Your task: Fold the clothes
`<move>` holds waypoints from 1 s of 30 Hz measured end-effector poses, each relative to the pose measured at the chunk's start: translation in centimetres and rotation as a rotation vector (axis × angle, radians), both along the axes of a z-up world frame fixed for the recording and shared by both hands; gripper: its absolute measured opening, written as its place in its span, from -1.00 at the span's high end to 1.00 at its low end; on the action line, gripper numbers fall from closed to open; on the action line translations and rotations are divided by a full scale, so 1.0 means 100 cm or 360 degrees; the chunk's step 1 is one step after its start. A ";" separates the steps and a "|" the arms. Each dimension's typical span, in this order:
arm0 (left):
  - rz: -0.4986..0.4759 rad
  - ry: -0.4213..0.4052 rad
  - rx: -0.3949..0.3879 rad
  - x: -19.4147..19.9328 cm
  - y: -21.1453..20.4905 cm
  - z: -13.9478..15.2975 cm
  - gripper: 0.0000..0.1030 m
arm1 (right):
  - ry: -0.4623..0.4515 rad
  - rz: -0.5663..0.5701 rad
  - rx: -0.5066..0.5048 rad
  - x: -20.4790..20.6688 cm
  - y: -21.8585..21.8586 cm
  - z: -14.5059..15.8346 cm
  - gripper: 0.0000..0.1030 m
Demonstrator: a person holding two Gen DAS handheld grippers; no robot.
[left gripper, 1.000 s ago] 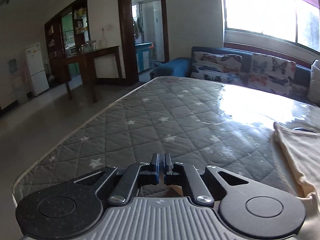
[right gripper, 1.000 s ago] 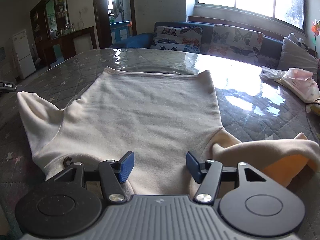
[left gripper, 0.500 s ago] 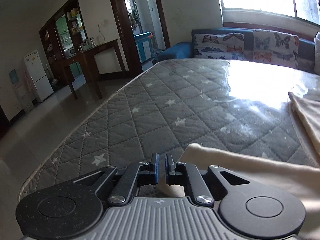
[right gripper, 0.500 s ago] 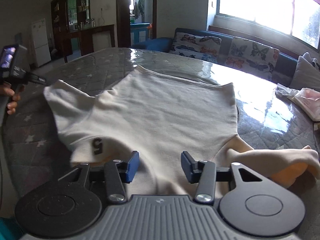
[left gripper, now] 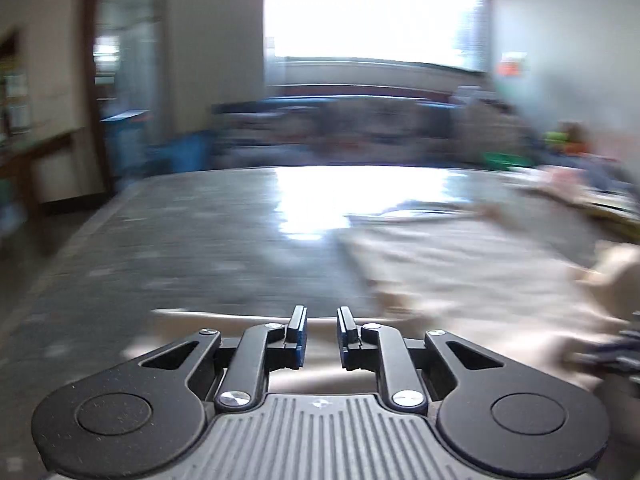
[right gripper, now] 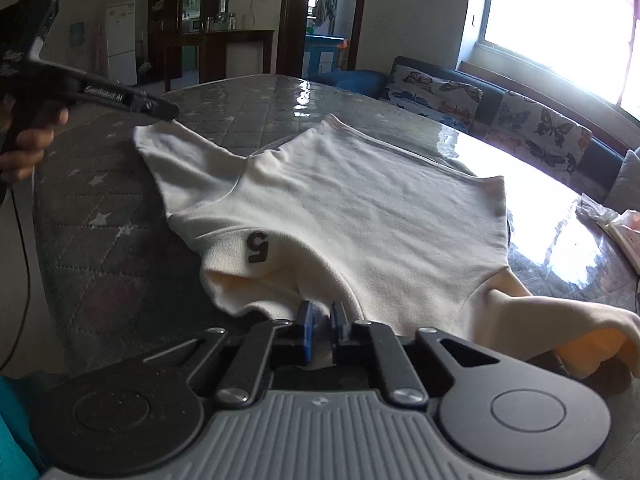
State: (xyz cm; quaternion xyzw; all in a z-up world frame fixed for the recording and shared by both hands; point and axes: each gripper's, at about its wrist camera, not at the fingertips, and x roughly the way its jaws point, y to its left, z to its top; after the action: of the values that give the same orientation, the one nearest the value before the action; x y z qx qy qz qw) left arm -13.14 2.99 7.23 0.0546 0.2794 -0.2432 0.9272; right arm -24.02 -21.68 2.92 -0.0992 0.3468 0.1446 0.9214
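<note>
Now the right gripper point(right gripper: 321, 330) has its jaws pressed together on a fold of the cream shirt point(right gripper: 360, 216) at its near edge, by the collar. On the shirt, just beyond the jaws, a dark number point(right gripper: 257, 247) reads "5". The shirt lies spread on the grey quilted surface point(right gripper: 100, 216) with white stars; one sleeve reaches toward the left gripper point(right gripper: 160, 110), whose tip touches the sleeve end. Whether it grips the sleeve, this view does not tell. Pale writing runs along its side, too small to read surely. In the left wrist view the picture is blurred; the left gripper point(left gripper: 322, 330) has its jaws a little apart, over cream cloth, and I cannot tell if they pinch it. A sofa point(right gripper: 520, 116) with butterfly cushions stands behind.
</note>
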 end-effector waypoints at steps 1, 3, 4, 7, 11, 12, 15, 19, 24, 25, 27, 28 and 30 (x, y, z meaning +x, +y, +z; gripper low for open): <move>-0.0101 0.0013 -0.0016 -0.006 -0.011 0.000 0.51 | 0.0003 -0.0008 0.0024 -0.001 -0.002 0.002 0.93; -0.0275 0.0020 -0.0024 -0.018 -0.032 -0.002 0.27 | -0.0003 -0.0031 0.0075 -0.002 -0.007 0.006 0.94; -0.0345 0.0009 -0.0021 -0.025 -0.041 -0.002 0.18 | -0.0006 -0.0044 0.0101 -0.003 -0.010 0.008 0.95; -0.0530 -0.0015 0.0011 -0.042 -0.066 -0.006 0.04 | 0.0001 -0.0077 0.0147 -0.005 -0.017 0.013 0.96; -0.0678 -0.0030 0.0098 -0.052 -0.090 -0.018 0.04 | 0.0010 -0.0091 0.0138 -0.010 -0.021 0.013 0.97; -0.0702 -0.0042 0.0131 -0.054 -0.094 -0.021 0.05 | 0.0006 -0.0090 0.0131 -0.013 -0.021 0.013 0.97; -0.0757 -0.0075 0.0203 -0.060 -0.100 -0.028 0.05 | -0.0055 -0.0080 0.0083 -0.018 -0.017 0.014 0.88; -0.0771 -0.0120 0.0338 -0.062 -0.107 -0.038 0.18 | -0.0054 -0.0022 0.0085 -0.014 -0.010 0.013 0.76; -0.0776 -0.0116 0.0423 -0.058 -0.110 -0.048 0.68 | -0.0040 0.0013 -0.0033 -0.008 0.001 -0.001 0.64; -0.0776 -0.0119 0.0416 -0.058 -0.109 -0.048 0.71 | -0.0034 0.0016 -0.0062 -0.007 0.002 -0.004 0.65; -0.0769 -0.0124 0.0370 -0.056 -0.104 -0.044 0.87 | -0.0049 0.0011 -0.0075 -0.009 0.001 -0.004 0.75; -0.0762 -0.0127 0.0330 -0.056 -0.101 -0.041 0.87 | -0.0060 0.0008 -0.0072 -0.010 0.000 -0.003 0.82; -0.0752 -0.0123 0.0242 -0.053 -0.092 -0.034 0.91 | -0.0078 -0.0008 -0.0035 -0.013 -0.005 0.003 0.93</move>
State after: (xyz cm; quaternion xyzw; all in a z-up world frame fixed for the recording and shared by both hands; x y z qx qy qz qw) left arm -18.48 -6.18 3.81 0.1972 0.2407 -0.4293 0.8479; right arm -25.34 -22.22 3.23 -0.1119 0.3260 0.1360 0.9288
